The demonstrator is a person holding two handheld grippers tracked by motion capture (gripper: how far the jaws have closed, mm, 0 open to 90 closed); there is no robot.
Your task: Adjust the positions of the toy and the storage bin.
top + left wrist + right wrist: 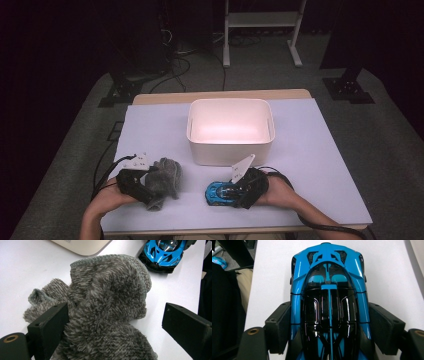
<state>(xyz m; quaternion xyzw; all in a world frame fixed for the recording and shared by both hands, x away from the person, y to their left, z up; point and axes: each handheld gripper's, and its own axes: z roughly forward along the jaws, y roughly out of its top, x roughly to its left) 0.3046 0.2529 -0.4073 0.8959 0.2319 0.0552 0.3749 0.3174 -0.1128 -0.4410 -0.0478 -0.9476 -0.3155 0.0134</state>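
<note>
On my left, the left gripper (pixel 141 187) sits low at the near edge of the white table (pixel 320 165), held in the person's left hand (pixel 111 195). Its jaws stand wide apart. In the left gripper view the one jaw presses against the side of a fuzzy grey sock (pixel 107 305), while the other jaw is clear of it, with bare table between them. The sock lies crumpled in a heap on the table, its ribbed cuff turned toward the far side. From above I see the sock (pixel 164 179) just beside the gripper, part of it under the gripper's front.

Moving toward the middle, a white bin (pixel 231 131) stands on the table, farther from me than both grippers. I see nothing inside it but its pale floor. A corner of the bin (pixel 82 246) shows past the sock in the left gripper view.

Right of centre, a blue toy car (pixel 220 193) rests on the table near the front edge, apart from the sock. The right gripper (pixel 239 192), in the person's right hand (pixel 277 192), has its jaws on either side of the car. In the right gripper view both jaws press against the flanks of the blue toy car (pixel 329 302), so I read it as clamped on the car, whose black roof and canopy run straight away from the camera.
</note>
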